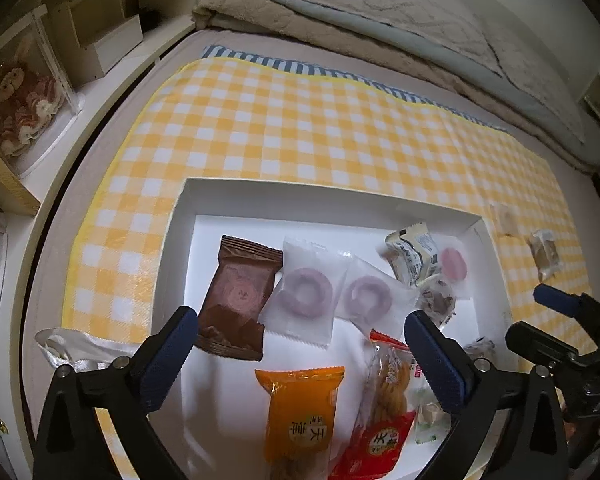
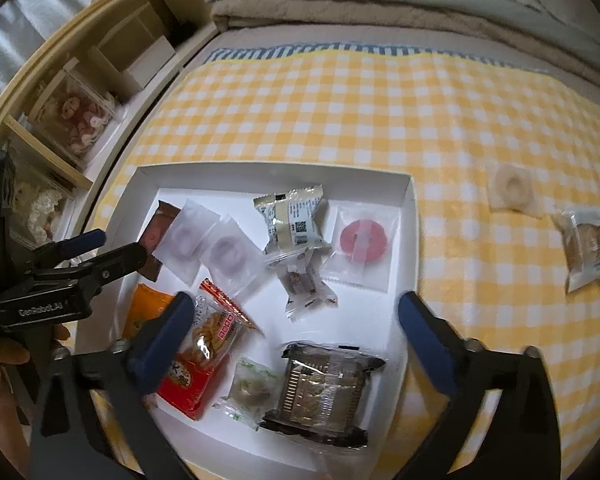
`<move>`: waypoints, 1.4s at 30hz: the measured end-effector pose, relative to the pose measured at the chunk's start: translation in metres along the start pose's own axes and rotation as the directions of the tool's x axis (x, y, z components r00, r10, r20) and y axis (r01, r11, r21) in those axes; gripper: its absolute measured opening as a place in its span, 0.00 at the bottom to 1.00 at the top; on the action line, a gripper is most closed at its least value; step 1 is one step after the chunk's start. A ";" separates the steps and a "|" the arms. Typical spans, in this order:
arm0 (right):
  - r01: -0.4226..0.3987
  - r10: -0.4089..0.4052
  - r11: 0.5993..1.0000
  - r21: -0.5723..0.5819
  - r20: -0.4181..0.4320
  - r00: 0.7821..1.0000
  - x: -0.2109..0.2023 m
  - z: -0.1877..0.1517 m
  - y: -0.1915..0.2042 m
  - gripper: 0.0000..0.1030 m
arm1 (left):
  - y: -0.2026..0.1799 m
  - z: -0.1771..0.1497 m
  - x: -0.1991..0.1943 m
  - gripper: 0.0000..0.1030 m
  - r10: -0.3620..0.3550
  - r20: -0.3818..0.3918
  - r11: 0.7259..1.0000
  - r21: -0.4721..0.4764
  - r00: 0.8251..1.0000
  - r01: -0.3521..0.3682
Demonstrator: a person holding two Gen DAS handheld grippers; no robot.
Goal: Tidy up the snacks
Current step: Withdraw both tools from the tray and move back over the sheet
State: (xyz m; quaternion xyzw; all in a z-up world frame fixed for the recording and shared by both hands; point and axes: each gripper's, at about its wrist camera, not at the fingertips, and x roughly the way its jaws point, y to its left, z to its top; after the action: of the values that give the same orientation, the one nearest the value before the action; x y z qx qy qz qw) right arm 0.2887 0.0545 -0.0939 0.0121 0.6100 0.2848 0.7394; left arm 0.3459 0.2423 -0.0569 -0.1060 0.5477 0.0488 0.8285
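Left jaws: the left gripper [image 1: 300,344] stood spread wide, nothing between the pads, over the white box [image 1: 182,216].
Right jaws: the right gripper [image 2: 292,320] gaped too, empty, above the box's near half.
Inside the box: orange packet [image 1: 302,408], red packet [image 2: 198,364], brown packet [image 1: 236,300], two purple ring snacks [image 1: 304,292], dark wafer pack [image 2: 324,388].
Still outside: pale ring snack [image 2: 512,190] and cracker pack [image 2: 586,248] lay on the checked cloth [image 2: 340,112], beyond the box's right wall.
Bearing: both lay up and right of the right jaws.
Long axis: the cracker pack ran roughly away from the camera.
Nearer hand: probably the right.
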 end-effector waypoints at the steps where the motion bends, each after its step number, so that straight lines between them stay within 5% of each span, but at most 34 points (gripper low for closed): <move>1: 0.015 -0.015 1.000 -0.014 0.009 1.000 -0.002 -0.001 0.002 1.00 | 0.001 -0.001 -0.002 1.00 0.000 0.003 1.000 -0.002 1.000 0.000; 21: 0.064 -0.053 0.996 -0.065 0.151 0.987 -0.067 -0.012 -0.005 1.00 | -0.039 -0.015 -0.077 1.00 -0.037 0.109 0.998 0.049 0.993 0.032; 31: 0.092 -0.092 0.996 0.013 0.250 0.964 -0.122 -0.018 -0.066 1.00 | -0.099 -0.011 -0.090 1.00 -0.114 0.150 0.988 0.123 0.982 0.096; 42: 0.129 -0.169 0.981 0.147 0.313 0.934 -0.159 -0.021 -0.147 1.00 | -0.163 0.012 -0.063 1.00 -0.179 0.150 0.972 0.181 0.972 0.151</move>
State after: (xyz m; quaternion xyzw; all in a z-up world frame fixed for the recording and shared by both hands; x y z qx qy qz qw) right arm 0.3146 -0.1444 -0.0102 0.0582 0.4958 0.1836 0.8469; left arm 0.3636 0.0890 0.0247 -0.0762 0.4686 -0.0583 0.8782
